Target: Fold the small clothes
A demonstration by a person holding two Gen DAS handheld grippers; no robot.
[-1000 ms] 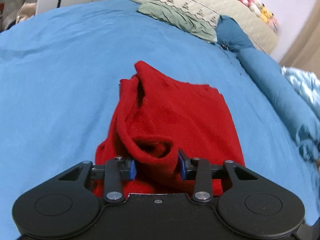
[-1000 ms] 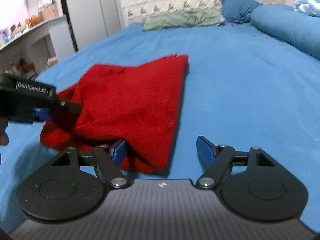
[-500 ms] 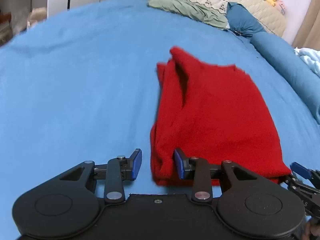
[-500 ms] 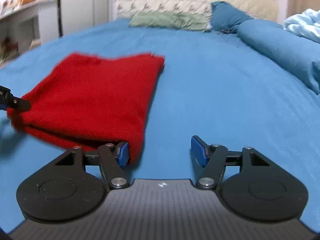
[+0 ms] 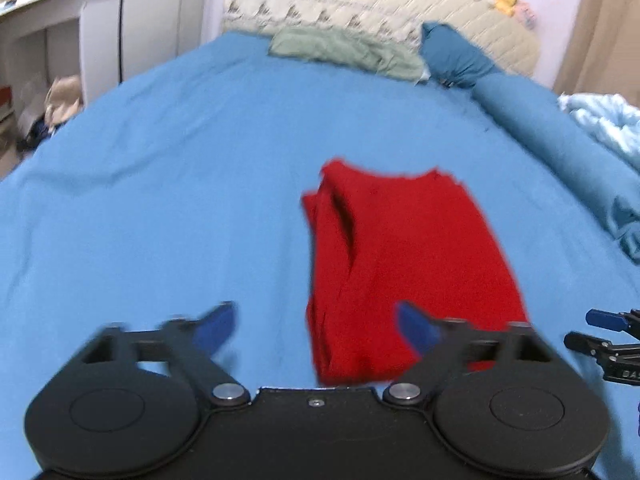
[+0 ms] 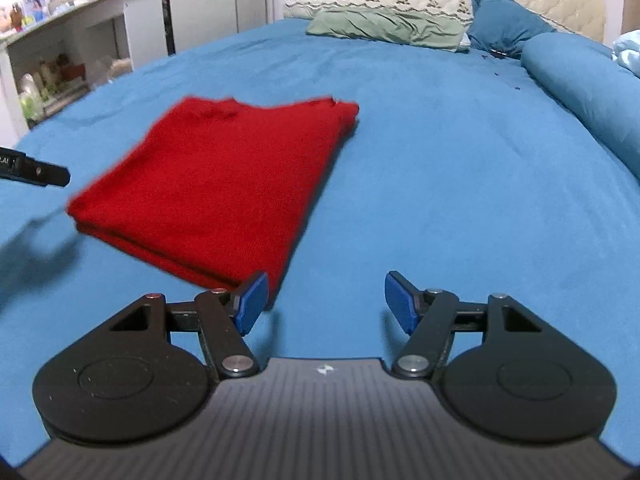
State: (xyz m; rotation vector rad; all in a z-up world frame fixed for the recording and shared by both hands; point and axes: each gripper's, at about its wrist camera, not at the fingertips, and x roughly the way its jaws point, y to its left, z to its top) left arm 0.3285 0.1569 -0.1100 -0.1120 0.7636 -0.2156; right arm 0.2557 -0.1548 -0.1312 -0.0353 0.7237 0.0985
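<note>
Left wrist view: folded red garment (image 5: 404, 264) lies free before both spread, empty tools, left (image 5: 316, 326) and right (image 6: 322, 300).

Your red knit garment (image 5: 404, 256) (image 6: 224, 184) lies folded flat on the blue bed sheet (image 5: 160, 184) (image 6: 440, 184), a rough rectangle in stacked layers. Layered edges show along its near side in the right wrist view; a dark fold opening runs along its left side in the left wrist view.
</note>
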